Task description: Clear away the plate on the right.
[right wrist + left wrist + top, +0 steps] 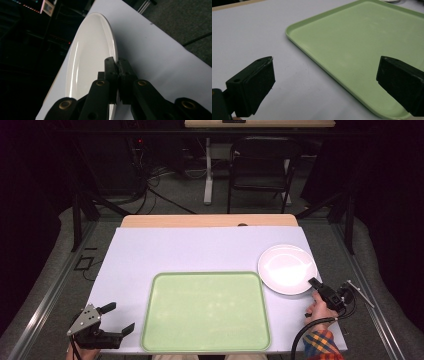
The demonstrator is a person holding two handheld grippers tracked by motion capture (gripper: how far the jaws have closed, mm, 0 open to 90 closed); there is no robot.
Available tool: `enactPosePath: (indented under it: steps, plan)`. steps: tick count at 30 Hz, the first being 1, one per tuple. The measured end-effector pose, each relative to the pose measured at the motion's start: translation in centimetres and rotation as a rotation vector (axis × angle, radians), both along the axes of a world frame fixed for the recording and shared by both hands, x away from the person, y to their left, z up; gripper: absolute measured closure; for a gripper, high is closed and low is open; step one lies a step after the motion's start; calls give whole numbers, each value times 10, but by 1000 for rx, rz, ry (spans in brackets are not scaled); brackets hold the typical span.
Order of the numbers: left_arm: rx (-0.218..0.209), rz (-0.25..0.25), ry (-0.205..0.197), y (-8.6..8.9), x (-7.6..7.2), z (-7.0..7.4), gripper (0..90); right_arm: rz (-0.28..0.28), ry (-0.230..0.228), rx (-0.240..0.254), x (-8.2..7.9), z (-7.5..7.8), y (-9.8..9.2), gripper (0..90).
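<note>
The right hand-held gripper has its jaws pinched together on the near rim of the white plate, one jaw above the rim and one below. The plate lies straight ahead of it, along the gripper's own line, on the right side of the bench and just beside the far right corner of the green tray. From here, the tray lies to the gripper's left, so the plate would have to travel sideways toward the middle. The left hand-held gripper rests near the bench's front left corner with its jaws spread wide and nothing between them, well apart from the plate.

The right gripper view shows the pinch on the rim close up. The high view gives the plate's place beside the tray. The left gripper view looks across the tray's bare surface.
</note>
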State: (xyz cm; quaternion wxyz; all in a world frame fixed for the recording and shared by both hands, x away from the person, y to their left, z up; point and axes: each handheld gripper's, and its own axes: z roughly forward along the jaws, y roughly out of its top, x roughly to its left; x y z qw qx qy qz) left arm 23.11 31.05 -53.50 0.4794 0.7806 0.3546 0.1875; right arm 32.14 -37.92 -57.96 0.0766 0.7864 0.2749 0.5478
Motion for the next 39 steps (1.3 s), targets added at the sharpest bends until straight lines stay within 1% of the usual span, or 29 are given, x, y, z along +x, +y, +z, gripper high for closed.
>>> enactPosePath:
  steps: [1, 2, 3, 4, 5, 6, 10, 11, 13, 15, 16, 17, 18, 19, 21, 22, 23, 24, 25, 26, 27, 29, 30, 32, 33, 34, 36, 38, 39]
  plan:
    - [-1, 2, -2, 0, 0, 0, 19, 16, -21, -29, 0, 8, 1, 877]
    - [-1, 2, -2, 0, 0, 0, 20, 25, -13, -46, 0, 10, 1, 877]
    - [-2, 1, -2, 0, 0, 0, 20, 24, -27, -48, 0, 11, 1, 876]
    - [0, 0, -4, 0, 0, 0, 20, 21, -22, -51, 0, 12, 1, 877]
    - [0, 0, -4, 0, 0, 1, 20, 21, -24, -40, -1, 12, 0, 876]
    - [-6, 1, -6, 0, -1, 1, 20, 18, -20, -42, -2, 12, -1, 875]
    - [-4, 2, -8, 0, -1, 1, 21, 17, -23, -38, -3, 16, -3, 874]
    - [-3, 1, -6, 1, -1, 1, 21, 27, -31, -42, -3, 18, -4, 873]
    - [-3, -2, -9, 0, -1, 1, 21, 39, -58, -36, -4, 24, -4, 874]
    - [-2, -1, -10, 0, -1, 1, 21, 44, -57, -36, -5, 26, -4, 875]
    - [-3, -1, -11, 0, -1, 1, 21, 48, -66, -31, -6, 29, -3, 876]
    - [-1, 0, -11, 0, -1, 2, 21, 60, -81, -41, -8, 36, -1, 874]
    - [-1, 0, -10, 0, -1, 2, 21, 65, -90, -48, -8, 39, -1, 874]
    - [-1, 0, -10, 0, -1, 2, 21, 68, -107, -46, -9, 41, -1, 874]
    - [1, 0, -10, -1, -1, 2, 21, 77, -121, -35, -11, 47, 0, 874]
    - [-1, 2, -8, -2, -1, 2, 21, 88, -120, -39, -12, 49, 0, 874]
    - [-1, 2, -8, -2, -1, 2, 21, 96, -131, -37, -13, 51, 1, 874]
    - [-2, 4, -7, -3, -1, 3, 21, 96, -131, -37, -13, 51, 1, 874]
    - [0, 8, -5, -4, -1, 3, 21, 102, -140, -29, -15, 54, 1, 874]
    - [1, 7, -1, -5, -2, 5, 21, 117, -153, -24, -16, 57, 3, 873]
    - [-3, 5, 0, -6, -2, 5, 20, 130, -154, -23, -18, 58, 4, 873]
    - [-1, 2, -2, -8, -2, 6, 20, 135, -160, -19, -18, 59, 6, 873]
    - [2, 1, 1, -11, -2, 7, 20, 154, -166, -15, -21, 61, 9, 873]
    - [4, -3, 10, -13, -2, 8, 20, 172, -166, -20, -23, 64, 12, 873]
    - [4, -3, 10, -13, -2, 8, 20, 172, -166, -20, -23, 64, 12, 873]
    - [9, 0, 16, -17, -2, 9, 21, 190, -173, -20, -24, 66, 17, 873]
    - [3, 0, 24, -20, -2, 11, 21, 213, -173, -20, -26, 67, 21, 873]
    - [10, 3, 28, -25, -2, 12, 25, 230, -173, -19, -26, 68, 25, 873]
    - [3, 0, 32, -28, -2, 13, 25, 239, -179, -20, -27, 68, 27, 873]
